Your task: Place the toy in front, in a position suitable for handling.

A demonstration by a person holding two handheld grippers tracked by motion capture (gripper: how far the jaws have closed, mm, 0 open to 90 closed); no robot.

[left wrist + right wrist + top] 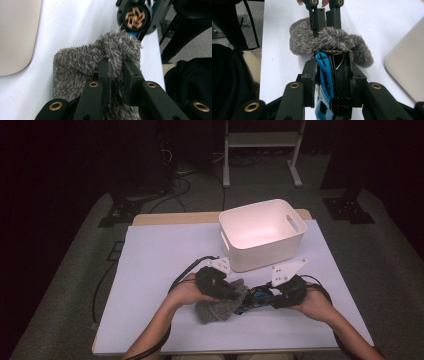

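The left gripper (227, 292) had its fingers (104, 72) clamped on a raised fold of the grey fuzzy cloth (217, 306), which lay on the white table (155, 265) in front of the white bin (262, 234). The right gripper (274, 300) had its fingers (309, 82) closed on a blue and black toy car (332, 77), nose touching the cloth.
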